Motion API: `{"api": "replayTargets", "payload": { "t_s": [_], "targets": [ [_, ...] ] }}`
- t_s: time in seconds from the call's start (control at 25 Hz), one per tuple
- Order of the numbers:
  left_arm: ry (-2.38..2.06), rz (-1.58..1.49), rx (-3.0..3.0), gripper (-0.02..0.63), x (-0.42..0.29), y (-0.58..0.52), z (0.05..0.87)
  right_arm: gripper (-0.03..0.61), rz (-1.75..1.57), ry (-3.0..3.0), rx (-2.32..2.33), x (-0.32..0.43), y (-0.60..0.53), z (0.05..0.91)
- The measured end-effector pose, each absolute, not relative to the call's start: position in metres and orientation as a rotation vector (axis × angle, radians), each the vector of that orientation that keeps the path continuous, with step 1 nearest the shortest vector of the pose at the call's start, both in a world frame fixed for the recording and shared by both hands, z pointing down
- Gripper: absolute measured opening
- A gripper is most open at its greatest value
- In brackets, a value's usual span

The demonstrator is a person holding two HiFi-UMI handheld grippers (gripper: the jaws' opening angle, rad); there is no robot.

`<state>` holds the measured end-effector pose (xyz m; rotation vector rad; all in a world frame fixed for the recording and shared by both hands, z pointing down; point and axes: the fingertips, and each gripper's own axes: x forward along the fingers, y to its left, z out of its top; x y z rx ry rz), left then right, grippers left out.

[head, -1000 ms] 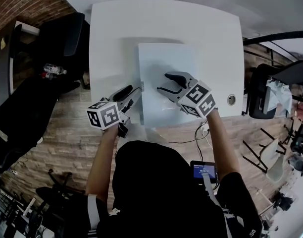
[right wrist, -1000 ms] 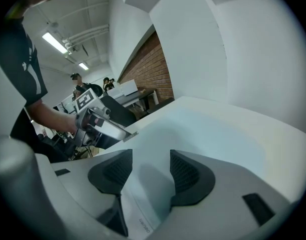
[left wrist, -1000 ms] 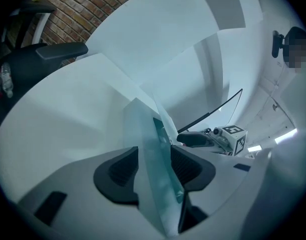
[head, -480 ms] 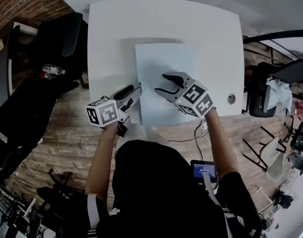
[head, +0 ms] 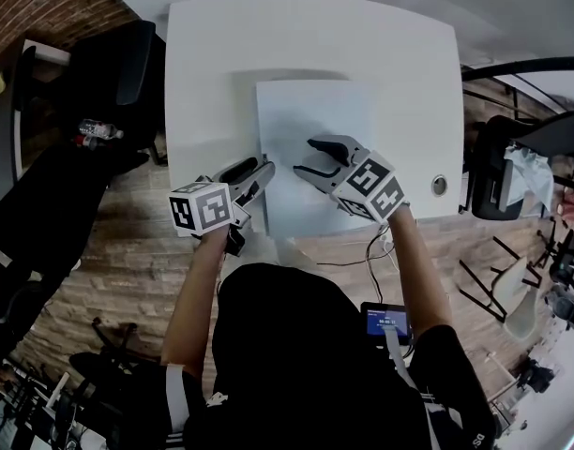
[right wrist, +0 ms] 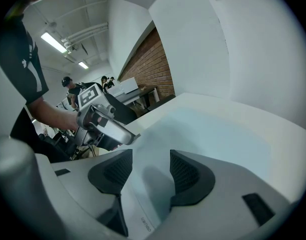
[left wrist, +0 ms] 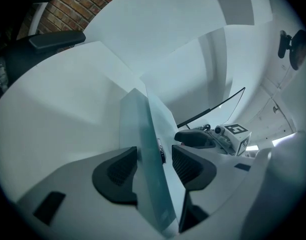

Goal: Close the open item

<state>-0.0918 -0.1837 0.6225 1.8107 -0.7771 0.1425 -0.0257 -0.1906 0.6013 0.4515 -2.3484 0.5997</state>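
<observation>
On a white tabletop [head: 212, 73], a pale blue, flat rectangular plastic folder [head: 315, 120] lies with its long axis running away from the person, its near end at the table's front edge. The left gripper [head: 257, 172], its jaws just opened wide, straddles the folder's left edge without clamping it. The right gripper [head: 306, 156], jaws spread and empty, hangs over the cover.
</observation>
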Motion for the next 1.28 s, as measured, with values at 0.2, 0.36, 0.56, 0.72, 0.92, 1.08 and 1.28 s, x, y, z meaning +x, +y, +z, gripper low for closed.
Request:
{"api": "replayTargets", "payload": {
  "t_s": [0.2, 0.36, 0.56, 0.72, 0.92, 1.08, 1.28],
  "targets": [
    [-0.789, 0.201, 1.824, 0.213, -0.089, -0.184, 0.624, 0.25, 0.604, -2.347, 0.453, -0.025, -0.191, 0.601],
    [-0.795, 0.248, 1.838, 0.213, -0.087, -0.183, 0.626, 0.25, 0.611, -2.349, 0.454, -0.024, -0.191, 0.6],
    [-0.81, 0.278, 1.827, 0.202, -0.09, -0.184, 0.631, 0.25, 0.623, -2.353, 0.466, -0.025, -0.192, 0.601],
    [-0.819, 0.28, 1.814, 0.183, -0.093, -0.184, 0.633, 0.25, 0.625, -2.353, 0.474, -0.026, -0.191, 0.602],
    [-0.839, 0.322, 1.822, 0.138, -0.093, -0.185, 0.635, 0.25, 0.641, -2.356, 0.479, -0.026, -0.192, 0.604],
    [-0.841, 0.321, 1.806, 0.118, -0.094, -0.185, 0.637, 0.25, 0.64, -2.353, 0.481, -0.027, -0.192, 0.606],
    [-0.84, 0.312, 1.793, 0.116, -0.094, -0.183, 0.637, 0.25, 0.627, -2.349, 0.48, -0.03, -0.19, 0.609]
  ]
}}
